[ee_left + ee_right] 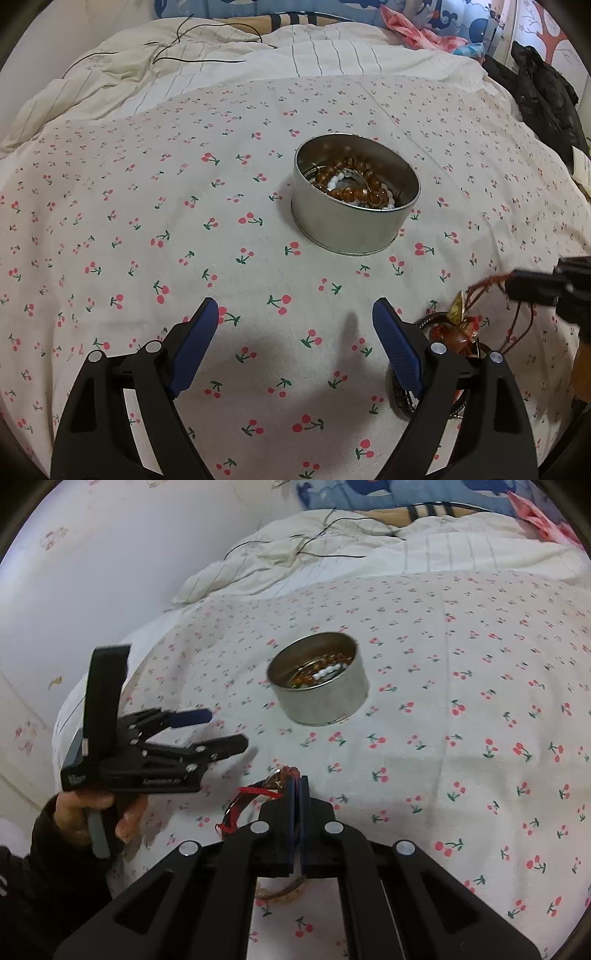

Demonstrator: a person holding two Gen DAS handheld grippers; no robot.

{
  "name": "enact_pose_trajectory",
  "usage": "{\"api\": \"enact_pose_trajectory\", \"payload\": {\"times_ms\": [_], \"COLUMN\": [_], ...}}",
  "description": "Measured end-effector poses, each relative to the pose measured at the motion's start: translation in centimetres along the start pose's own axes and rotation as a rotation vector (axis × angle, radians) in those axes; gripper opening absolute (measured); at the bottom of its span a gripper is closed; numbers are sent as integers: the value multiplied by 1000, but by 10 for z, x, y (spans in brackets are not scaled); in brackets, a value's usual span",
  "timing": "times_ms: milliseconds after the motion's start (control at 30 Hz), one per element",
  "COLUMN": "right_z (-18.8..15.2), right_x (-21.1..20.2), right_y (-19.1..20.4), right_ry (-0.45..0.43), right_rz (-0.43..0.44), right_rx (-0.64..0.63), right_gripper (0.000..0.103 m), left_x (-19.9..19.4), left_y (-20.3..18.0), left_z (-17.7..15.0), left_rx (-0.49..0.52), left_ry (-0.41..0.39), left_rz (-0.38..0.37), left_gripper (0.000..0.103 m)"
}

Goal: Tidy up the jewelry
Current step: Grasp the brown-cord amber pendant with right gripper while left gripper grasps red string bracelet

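The right gripper (295,786) at six o'clock pinches a red-corded bracelet (258,794). The round tin (321,701), holding beads, sits at centre on the cherry-print sheet (461,738). At nine o'clock a hand (110,812) holds the left gripper (225,729), jaws spread.

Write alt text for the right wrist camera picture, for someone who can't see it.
The right gripper is shut on a red corded piece of jewelry above a cherry-print bedsheet. Beyond it stands a round metal tin holding beaded bracelets, and at the left a hand holds the open left gripper.
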State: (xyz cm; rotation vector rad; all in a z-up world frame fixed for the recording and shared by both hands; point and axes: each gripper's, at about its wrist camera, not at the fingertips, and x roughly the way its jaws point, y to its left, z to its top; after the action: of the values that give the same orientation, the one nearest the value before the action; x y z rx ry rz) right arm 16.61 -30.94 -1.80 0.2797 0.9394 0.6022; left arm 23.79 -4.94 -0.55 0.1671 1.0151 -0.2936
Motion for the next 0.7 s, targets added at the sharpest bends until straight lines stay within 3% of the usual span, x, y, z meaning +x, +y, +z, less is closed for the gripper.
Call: {"api": "enact_pose_trajectory", "payload": {"times_ms": [133, 200, 300, 333, 367, 433, 700], "right_z": [6, 4, 2, 1, 1, 0, -2], "right_x": [-5, -1, 8, 11, 12, 8, 19], "right_y": [-25, -37, -45, -48, -51, -55, -47], "right_ry": [-31, 2, 48, 66, 74, 50, 104], "right_rz": [-89, -165, -199, -196, -185, -178, -217], "right_rx": [111, 150, 193, 205, 222, 261, 194], "right_gripper": [3, 3, 3, 7, 28, 56, 56], "left_x": [1, 0, 1, 2, 4, 5, 12], "left_y": [-4, -7, -16, -19, -23, -30, -54], "left_z": [-1, -2, -5, -6, -7, -10, -22], "left_rx": [8, 22, 67, 80, 97, 128, 253], "left_ry": [18, 23, 29, 35, 45, 57, 82], "left_rz": [-78, -110, -114, -116, -122, -129, -86], "left_gripper": [82, 82, 82, 82, 82, 82, 82]}}
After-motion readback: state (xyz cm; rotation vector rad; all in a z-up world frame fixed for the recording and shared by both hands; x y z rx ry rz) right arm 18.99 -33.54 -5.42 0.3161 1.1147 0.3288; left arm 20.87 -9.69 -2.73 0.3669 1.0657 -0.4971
